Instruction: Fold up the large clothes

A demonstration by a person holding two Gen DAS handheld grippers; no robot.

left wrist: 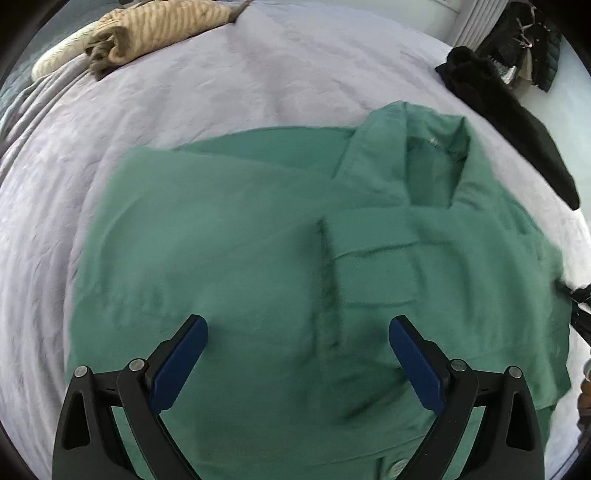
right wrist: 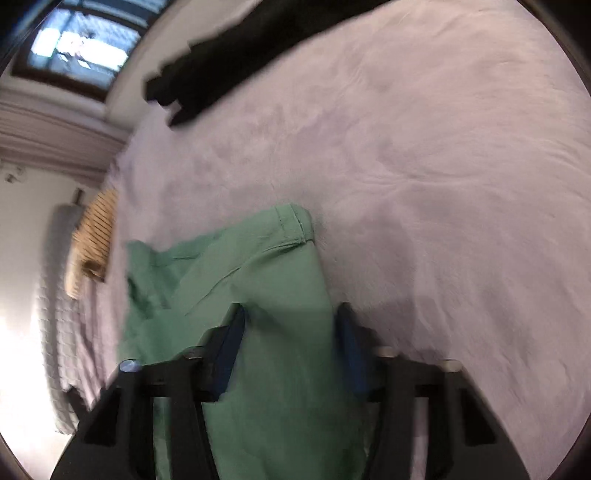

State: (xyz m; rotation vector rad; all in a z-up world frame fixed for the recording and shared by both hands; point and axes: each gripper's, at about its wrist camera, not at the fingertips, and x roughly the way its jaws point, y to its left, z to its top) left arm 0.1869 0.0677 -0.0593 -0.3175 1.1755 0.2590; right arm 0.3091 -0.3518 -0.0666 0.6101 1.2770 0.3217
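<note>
A large green collared shirt (left wrist: pixel 258 240) lies spread on the lilac bedsheet (left wrist: pixel 184 92), collar at the upper right, one side folded over the body. My left gripper (left wrist: pixel 297 332) hovers just above the shirt's lower middle, jaws wide open and empty. In the right wrist view, my right gripper (right wrist: pixel 291 325) is open with a green sleeve or shirt edge (right wrist: pixel 280 295) lying between its blue pads (right wrist: pixel 232 347); the cuff end points away from it. The frame is blurred, so contact with the cloth is unclear.
A black garment (left wrist: pixel 509 122) lies at the bed's right edge, also in the right wrist view (right wrist: pixel 229 66). A tan striped folded garment (left wrist: pixel 159 26) sits at the far left corner (right wrist: pixel 96 229). A window (right wrist: pixel 81 44) and white wall lie beyond the bed.
</note>
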